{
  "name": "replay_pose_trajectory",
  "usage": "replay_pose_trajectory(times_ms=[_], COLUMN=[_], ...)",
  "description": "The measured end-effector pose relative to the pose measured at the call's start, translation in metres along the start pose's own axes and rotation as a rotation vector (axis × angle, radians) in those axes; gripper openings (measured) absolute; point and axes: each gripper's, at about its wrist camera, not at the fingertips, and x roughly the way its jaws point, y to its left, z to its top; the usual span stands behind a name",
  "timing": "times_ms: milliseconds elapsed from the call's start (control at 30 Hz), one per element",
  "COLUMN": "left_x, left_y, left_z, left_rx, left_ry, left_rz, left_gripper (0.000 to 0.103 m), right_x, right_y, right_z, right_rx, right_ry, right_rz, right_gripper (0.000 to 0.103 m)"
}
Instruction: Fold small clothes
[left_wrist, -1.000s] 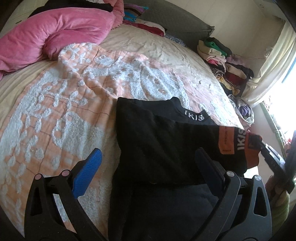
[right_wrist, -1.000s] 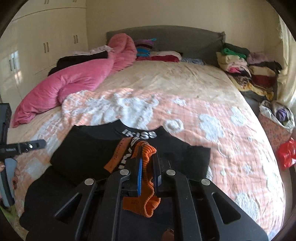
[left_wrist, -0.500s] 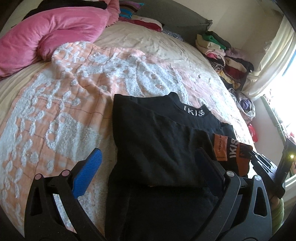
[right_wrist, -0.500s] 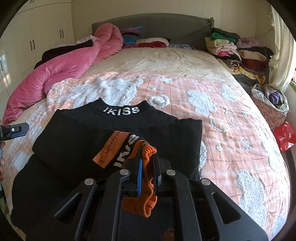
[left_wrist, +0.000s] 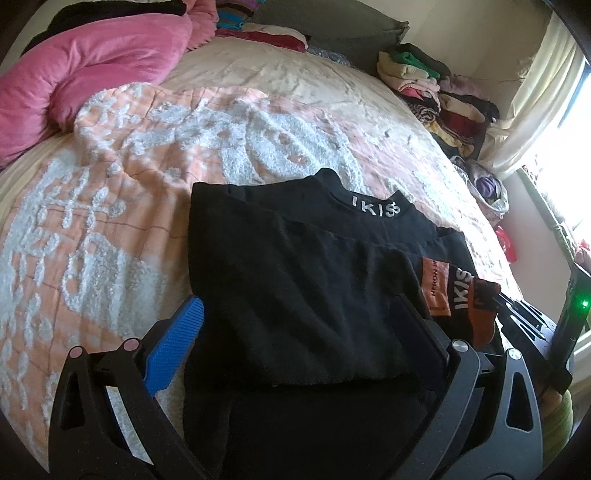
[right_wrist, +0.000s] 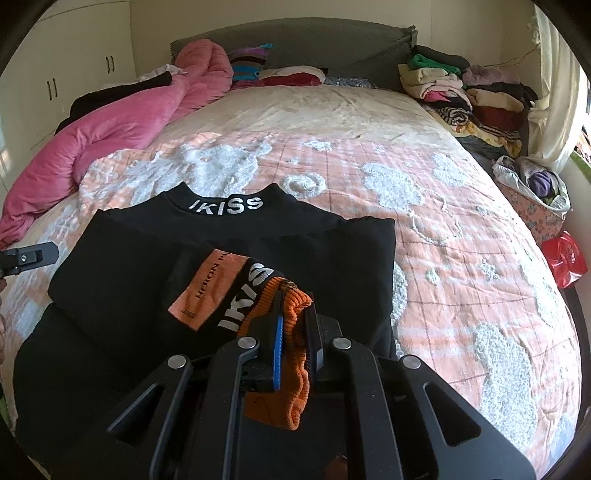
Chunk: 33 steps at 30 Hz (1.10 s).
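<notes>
Black sweatshirt (right_wrist: 207, 273) spread on bed (right_wrist: 461, 236) under our tongs, right tongs (right_wrist: 294, 332) clamped on its orange cuff (right_wrist: 284, 384), left tongs (left_wrist: 299, 343) agape and empty above it: releasing early, we judge, could let the sleeve spring askew.

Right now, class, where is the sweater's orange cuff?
In the right wrist view, the orange cuff sits low at centre, clamped in the right hand-held gripper over the folded black sweater.
</notes>
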Motion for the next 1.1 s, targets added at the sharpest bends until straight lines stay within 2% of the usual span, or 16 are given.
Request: replay_pose_trajectory(times_ms=[133, 300, 467, 533, 567, 667, 800, 1000, 1100], left_x=[0.001, 0.004, 0.011, 0.016, 0.018, 0.025, 0.032, 0.033, 0.033], left_y=[-0.002, -0.005, -0.016, -0.019, -0.021, -0.024, -0.023, -0.02, -0.021], left_z=[0.0, 0.0, -0.002, -0.004, -0.006, -0.01, -0.018, -0.025, -0.027], left_rx=[0.01, 0.021, 0.06, 0.072, 0.077, 0.095, 0.104, 0.106, 0.113], left_ry=[0.005, 0.015, 0.043, 0.062, 0.069, 0.09, 0.125, 0.131, 0.132], left_rz=[0.005, -0.005, -0.023, -0.031, -0.032, -0.031, -0.018, -0.014, -0.009], left_gripper=[0.093, 0.083, 0.061, 0.054, 0.052, 0.052, 0.052, 0.052, 0.052], right_x=[0.0, 0.002, 0.001, -0.004, -0.006, -0.014, -0.02, -0.017, -0.008], right_y=[0.001, 0.0, -0.003, -0.006, -0.007, -0.007, 0.004, 0.044, 0.058], right_z=[0.0, -0.001, -0.003, -0.003, -0.004, -0.004, -0.004, -0.002, -0.003], right_rx=[0.0, 0.009, 0.024, 0.036, 0.041, 0.046, 0.026, -0.08, -0.118], right_ry=[-0.001, 0.006, 0.01, 0.0, -0.007, -0.025, -0.023, 0.009, 0.045], right_rz=[-0.003, -0.009, -0.017, -0.025, -0.026, -0.024, 0.029, 0.128, 0.15], right_gripper=[0.009, 0.01, 0.016, 0.026, 0.027, 0.03, 0.031, 0.036, 0.036])
